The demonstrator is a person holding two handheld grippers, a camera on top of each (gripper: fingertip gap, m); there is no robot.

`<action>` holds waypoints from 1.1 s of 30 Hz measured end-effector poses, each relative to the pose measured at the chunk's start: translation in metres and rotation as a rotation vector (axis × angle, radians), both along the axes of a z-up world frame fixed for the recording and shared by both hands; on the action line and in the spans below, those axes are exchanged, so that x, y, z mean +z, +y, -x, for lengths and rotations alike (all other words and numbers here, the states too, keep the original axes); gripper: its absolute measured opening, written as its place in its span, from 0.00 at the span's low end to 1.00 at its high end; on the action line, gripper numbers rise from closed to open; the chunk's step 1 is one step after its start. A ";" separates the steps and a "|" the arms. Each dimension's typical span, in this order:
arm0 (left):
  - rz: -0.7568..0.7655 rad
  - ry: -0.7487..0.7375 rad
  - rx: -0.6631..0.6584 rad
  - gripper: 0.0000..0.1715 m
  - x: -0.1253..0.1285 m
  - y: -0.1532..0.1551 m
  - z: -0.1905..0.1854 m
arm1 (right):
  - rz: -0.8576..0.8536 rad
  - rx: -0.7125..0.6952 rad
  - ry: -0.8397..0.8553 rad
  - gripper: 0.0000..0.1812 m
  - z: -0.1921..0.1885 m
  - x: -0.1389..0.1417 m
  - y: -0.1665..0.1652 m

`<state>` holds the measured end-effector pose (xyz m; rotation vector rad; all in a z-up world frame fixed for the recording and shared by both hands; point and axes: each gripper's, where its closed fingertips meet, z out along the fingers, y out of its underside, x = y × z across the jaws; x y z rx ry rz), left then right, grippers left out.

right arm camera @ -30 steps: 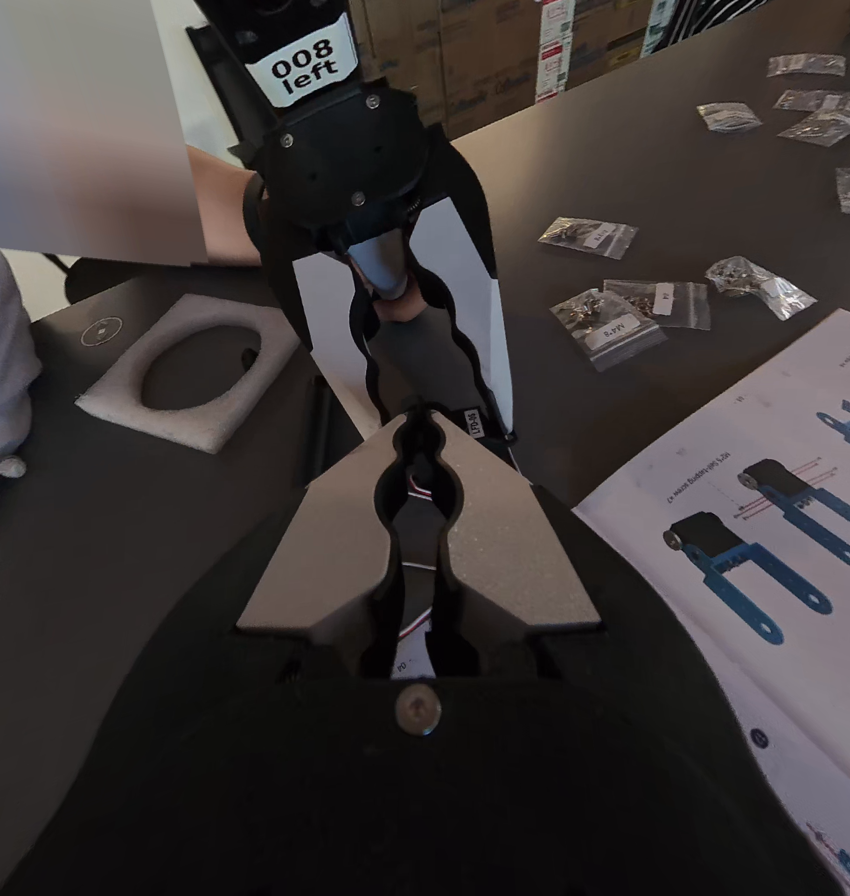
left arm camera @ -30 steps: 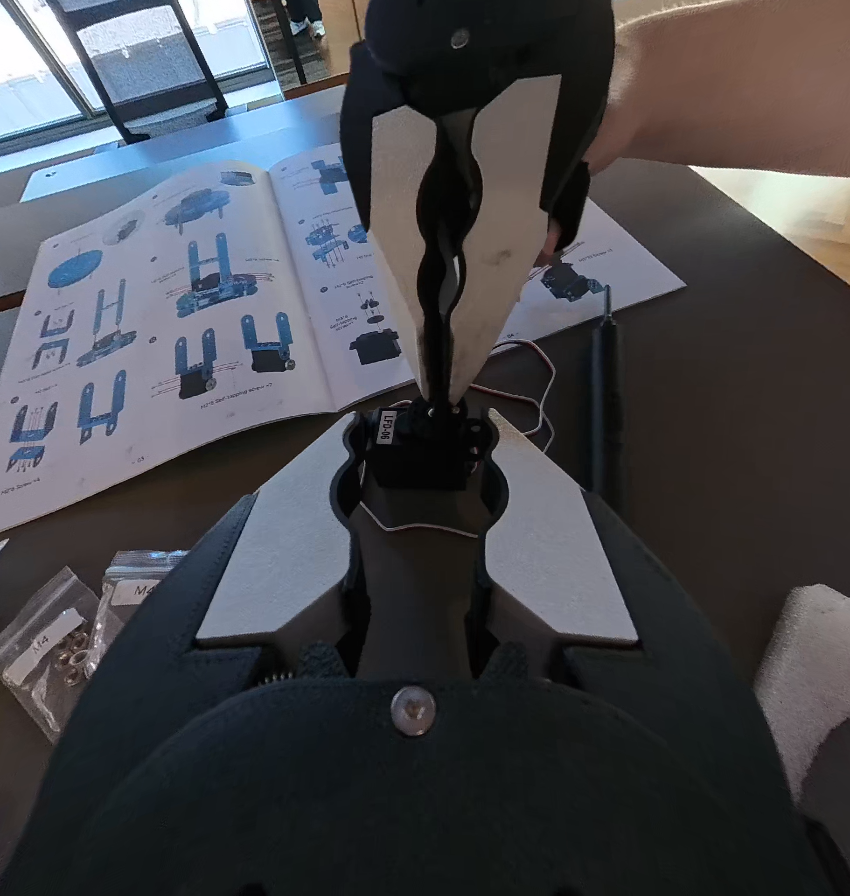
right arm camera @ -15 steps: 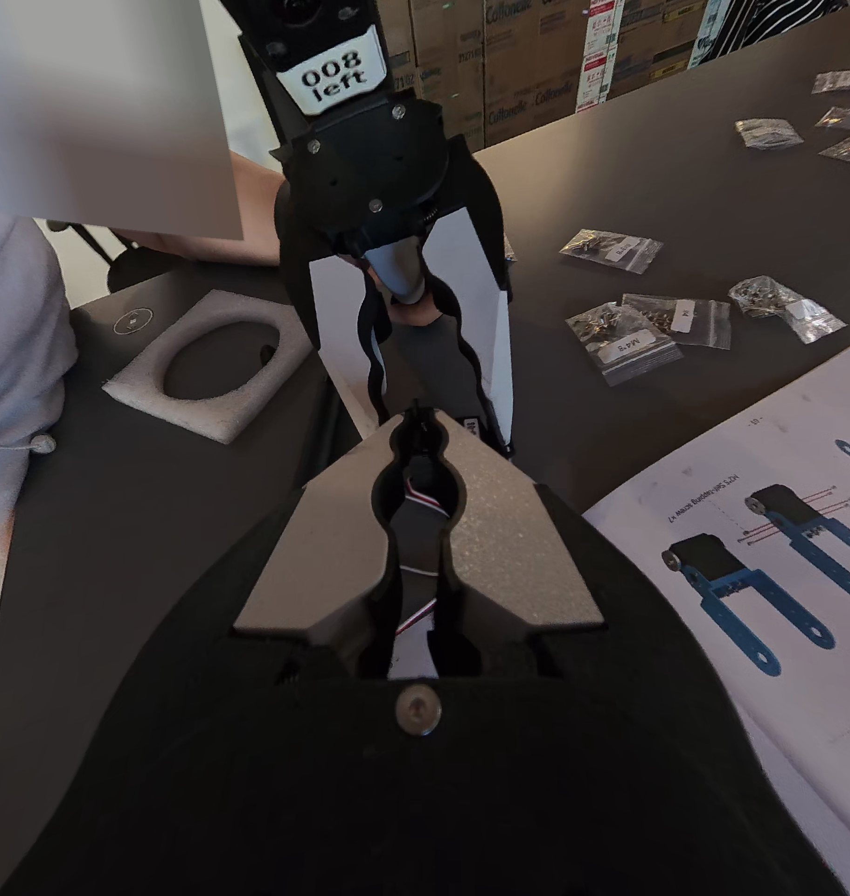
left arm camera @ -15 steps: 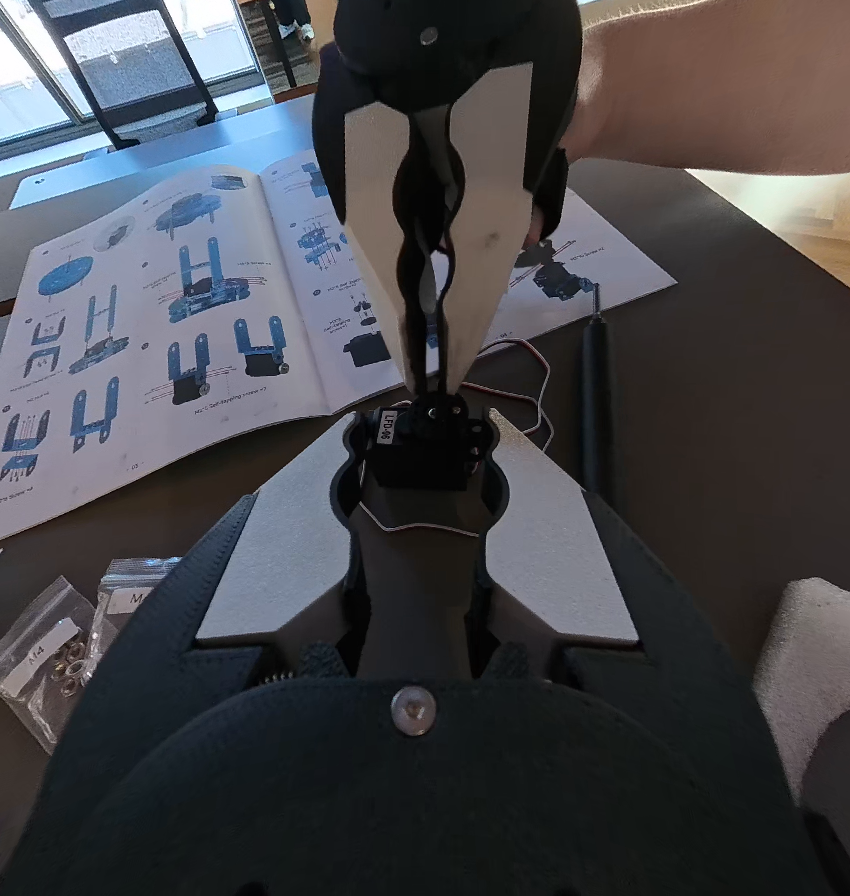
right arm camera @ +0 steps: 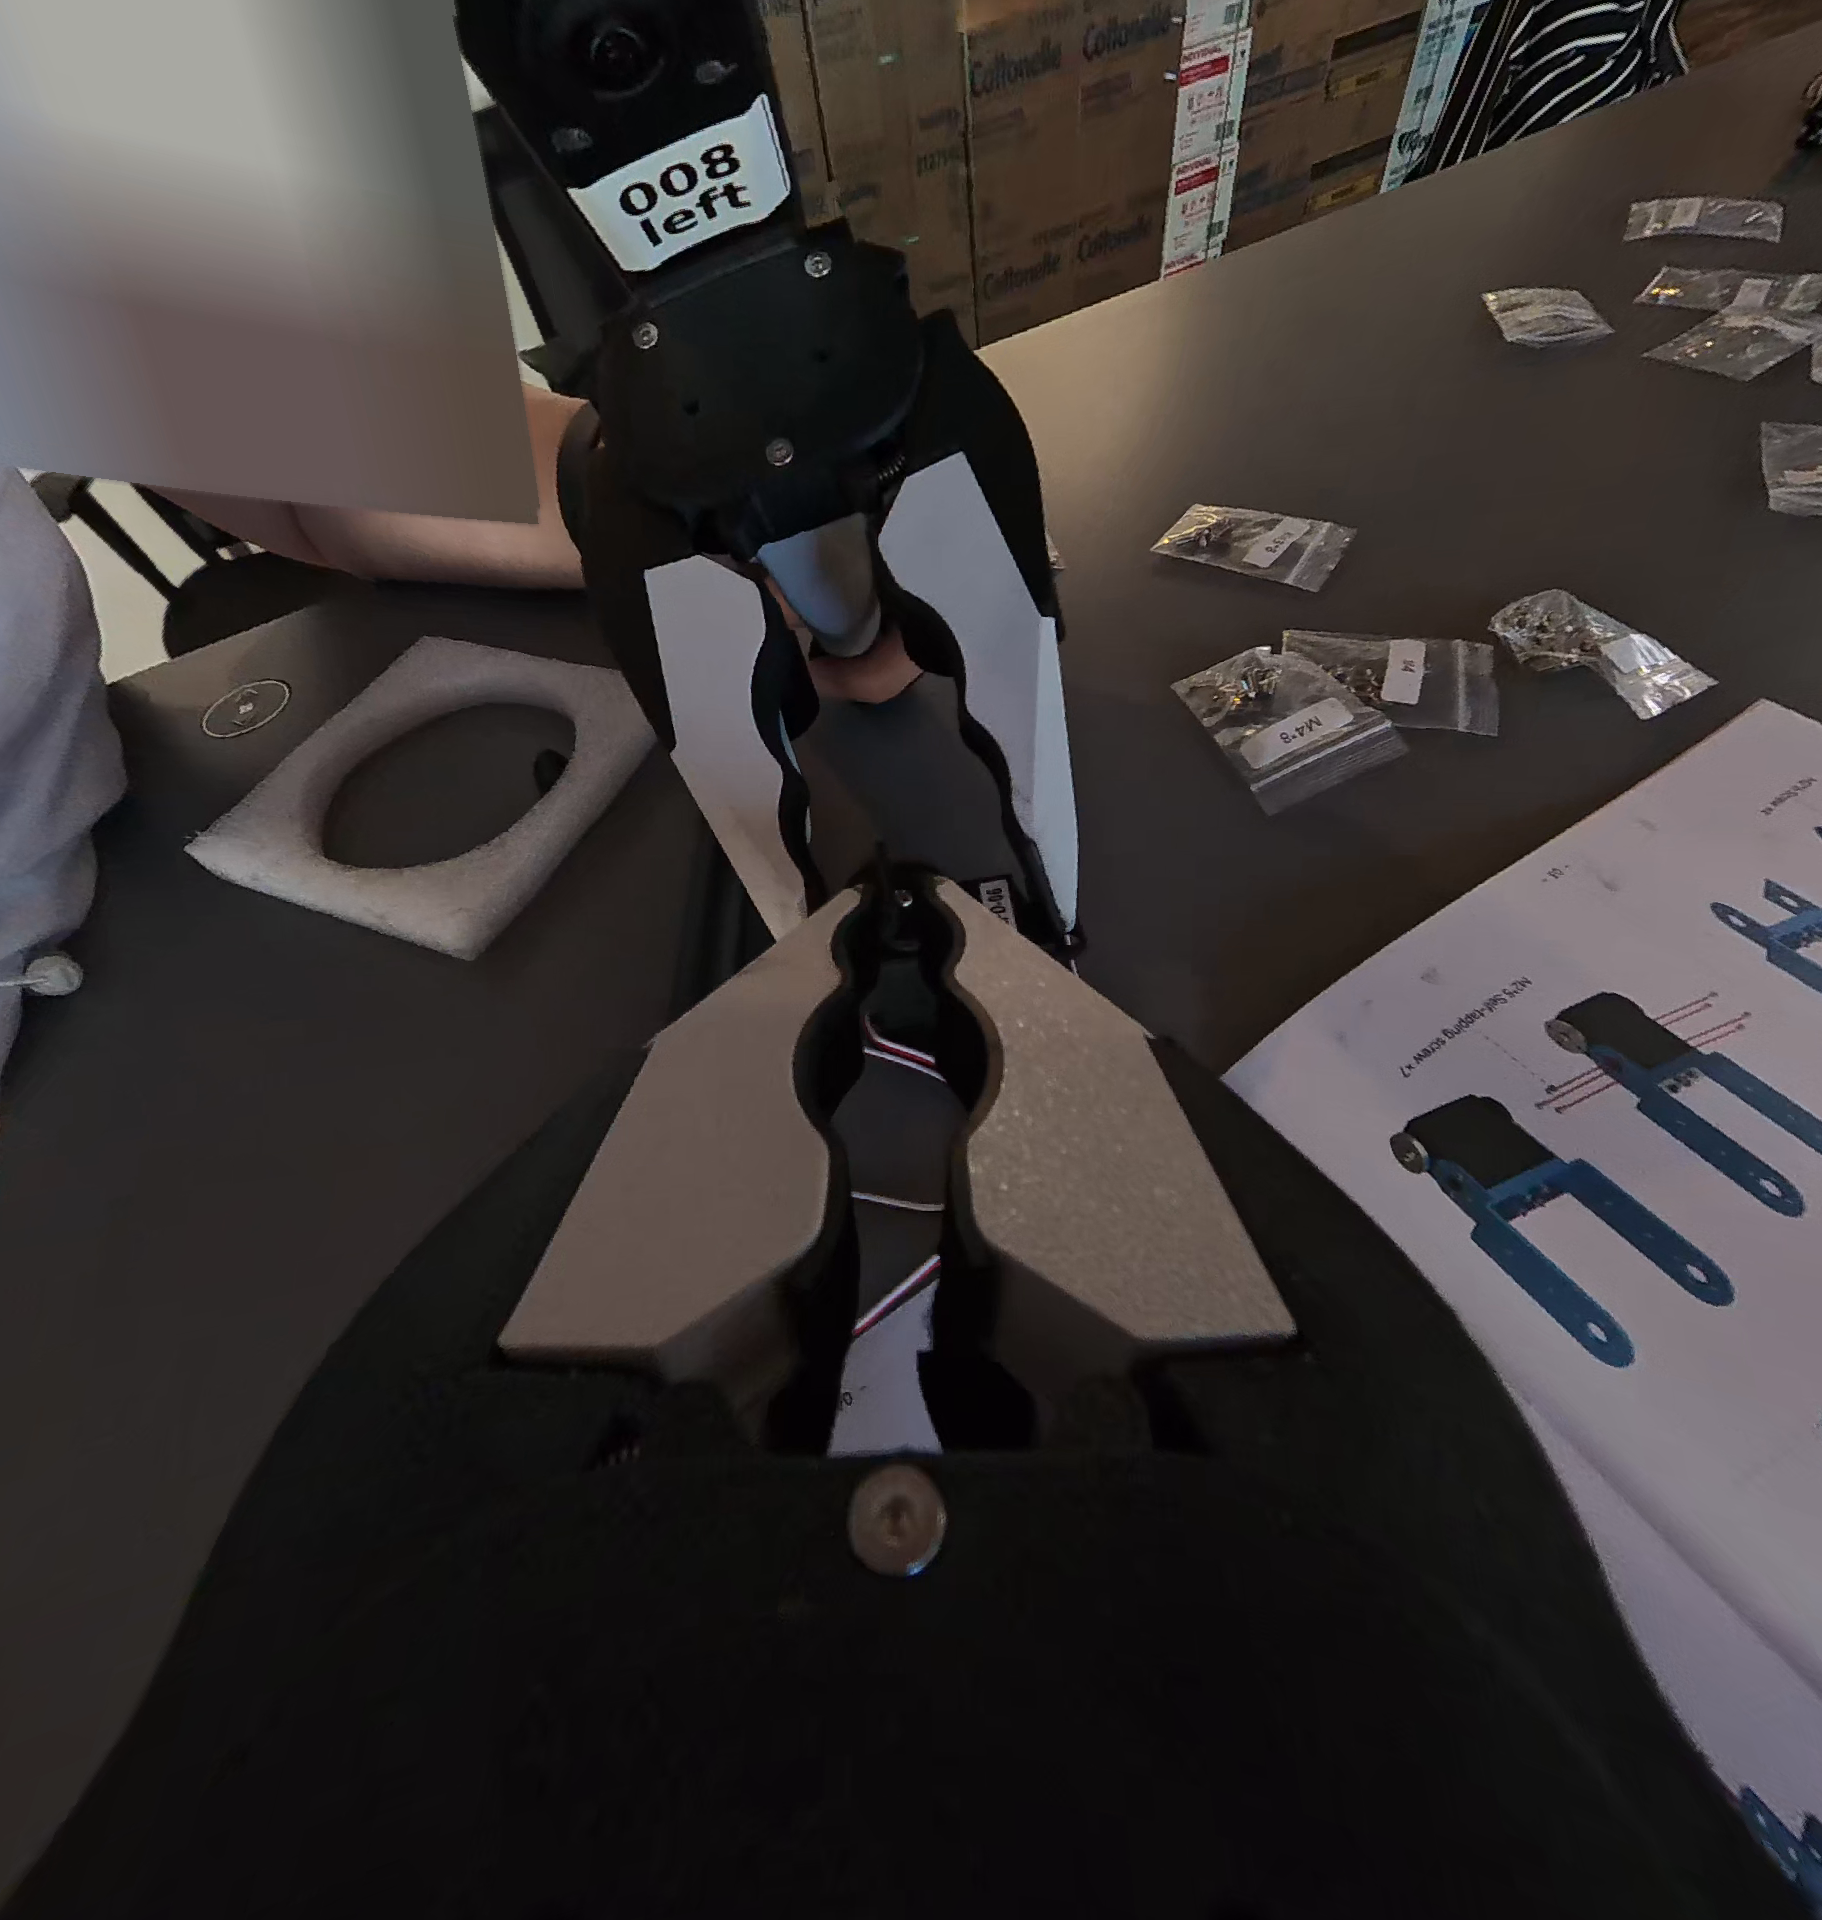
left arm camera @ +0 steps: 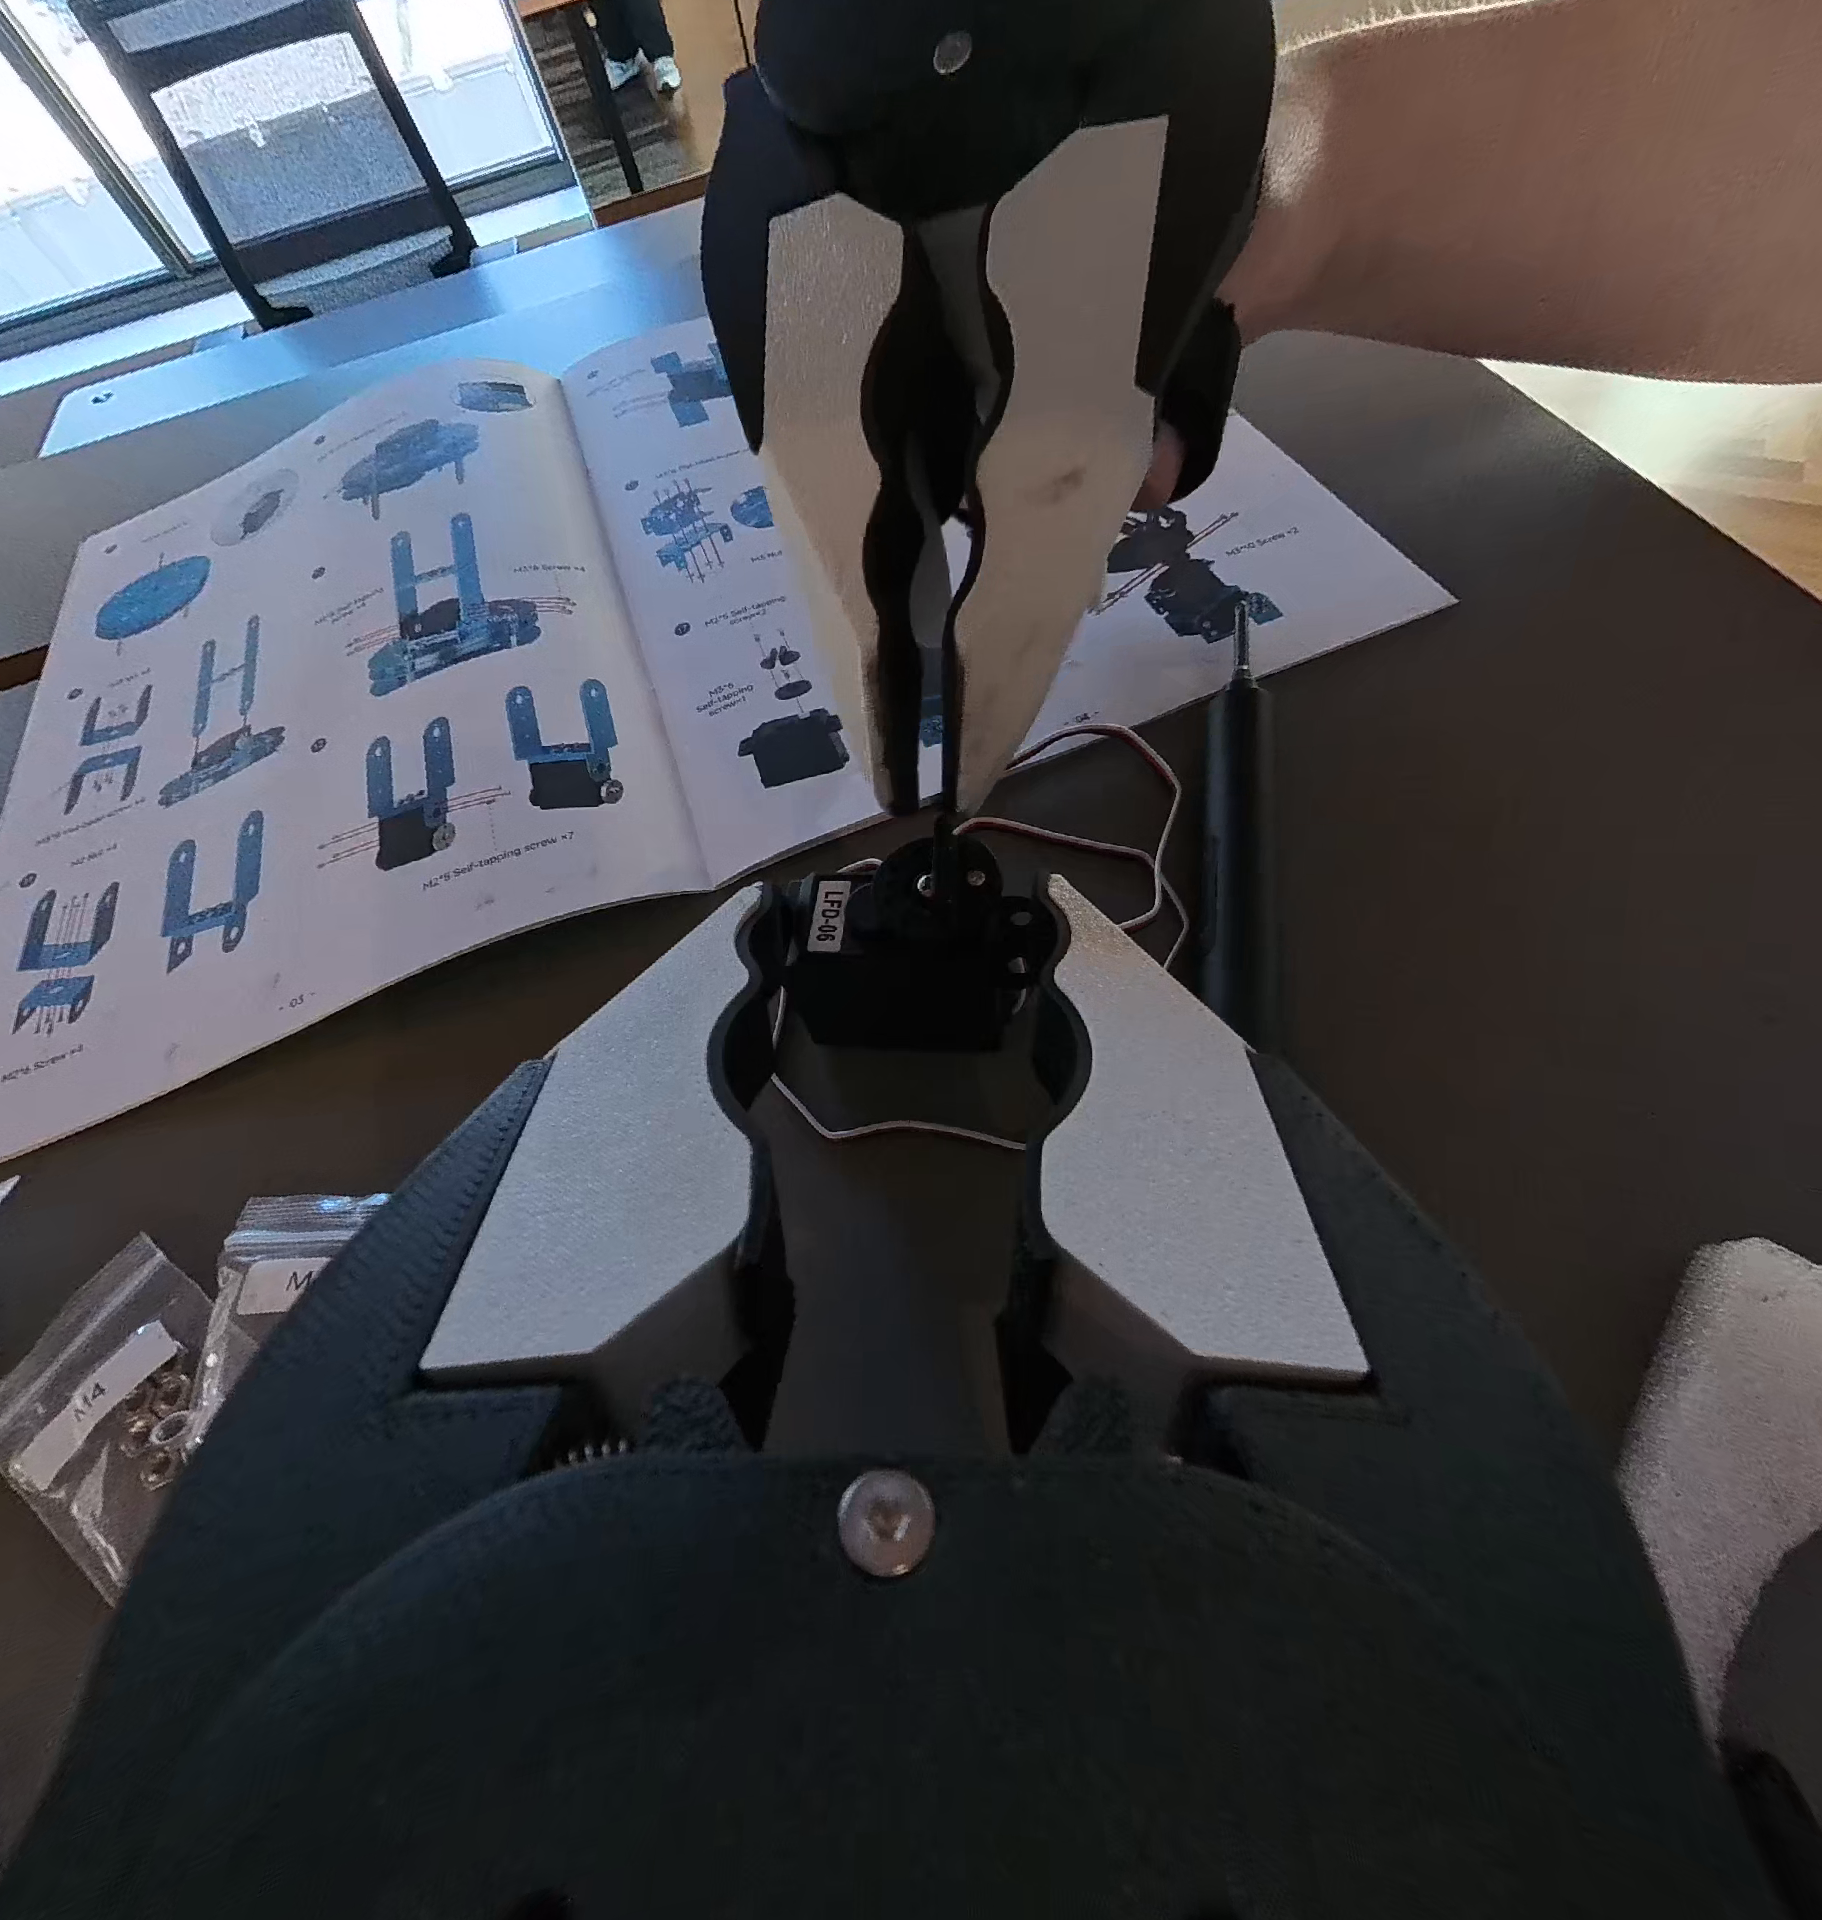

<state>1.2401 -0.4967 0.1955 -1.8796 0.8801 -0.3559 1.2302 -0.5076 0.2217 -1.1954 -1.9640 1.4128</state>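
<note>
My left gripper [left arm camera: 907,914] is shut on a small black servo [left arm camera: 902,966] and holds it just above the dark table. The servo has a round black horn [left arm camera: 938,868] on top, and its wire [left arm camera: 1146,831] trails to the right. My right gripper [left arm camera: 928,800] comes down from above, shut on a thin black rod-like tool [left arm camera: 954,675]. The tool's tip touches the middle of the horn. In the right wrist view my right gripper [right arm camera: 891,883] sits just in front of the servo [right arm camera: 993,896], between the left gripper's white fingers [right arm camera: 1000,623].
An open instruction booklet [left arm camera: 367,675] lies behind the servo and also shows in the right wrist view [right arm camera: 1613,1039]. A black pen-shaped screwdriver [left arm camera: 1229,810] lies to the right. Several small bags of screws [right arm camera: 1291,727] and a white foam ring [right arm camera: 419,800] lie on the table. Left and right tips are no more than a few centimetres apart.
My right gripper's tips have risen a little off the top of the servo, so the round horn and the thin tool now show. My left gripper still holds the servo.
</note>
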 end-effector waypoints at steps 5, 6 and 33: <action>0.001 -0.001 0.000 0.27 0.000 0.000 0.000 | 0.015 0.009 -0.006 0.01 -0.001 -0.001 -0.002; 0.001 -0.001 0.000 0.27 0.000 0.000 0.000 | 0.021 0.011 -0.009 0.00 -0.001 -0.001 -0.002; -0.069 0.022 0.005 0.24 0.005 -0.002 0.000 | 0.007 -0.085 -0.002 0.07 0.000 0.003 -0.004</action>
